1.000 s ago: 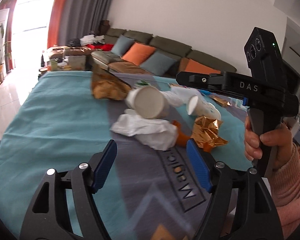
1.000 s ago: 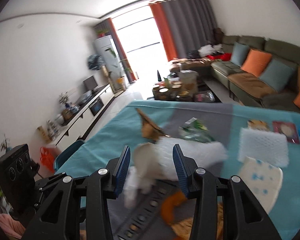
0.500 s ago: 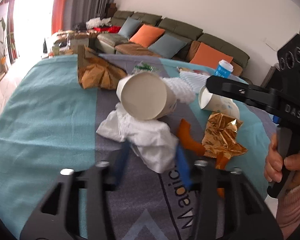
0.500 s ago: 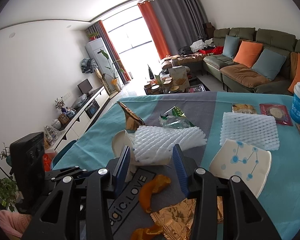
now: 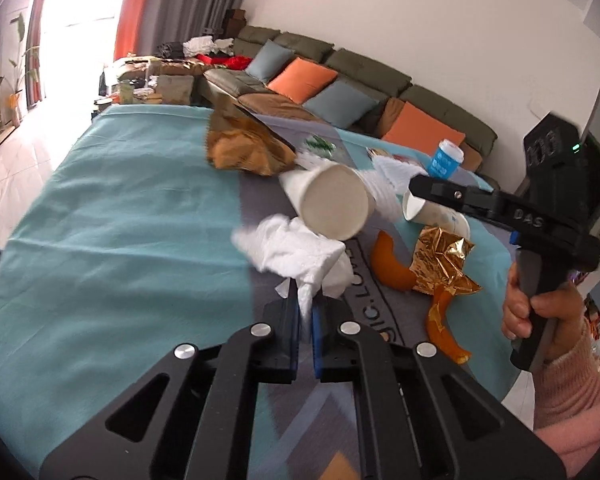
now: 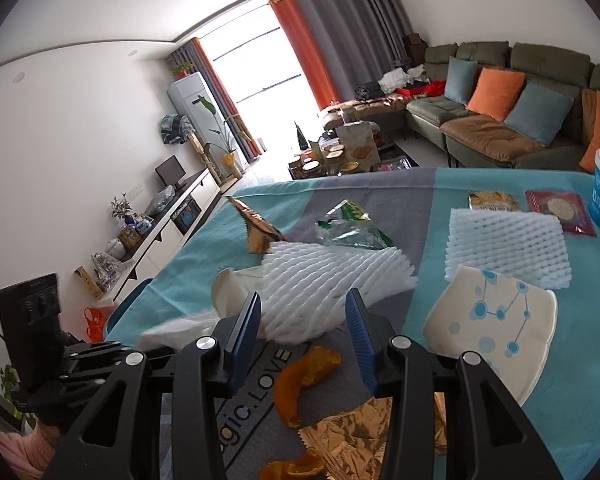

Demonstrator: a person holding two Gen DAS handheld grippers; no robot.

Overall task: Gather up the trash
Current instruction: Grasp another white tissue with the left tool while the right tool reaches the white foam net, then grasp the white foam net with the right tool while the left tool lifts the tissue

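While the left gripper (image 5: 305,312) pinches the near edge of the white tissue (image 5: 300,256) at 6 o'clock on the table (image 5: 100,220), the right gripper (image 6: 304,328) hangs half open, empty, over the foam net (image 6: 332,284).

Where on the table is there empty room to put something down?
The teal cloth left of the crumpled tissue and brown bag is bare. The middle is crowded: paper cup, orange peel, gold foil.
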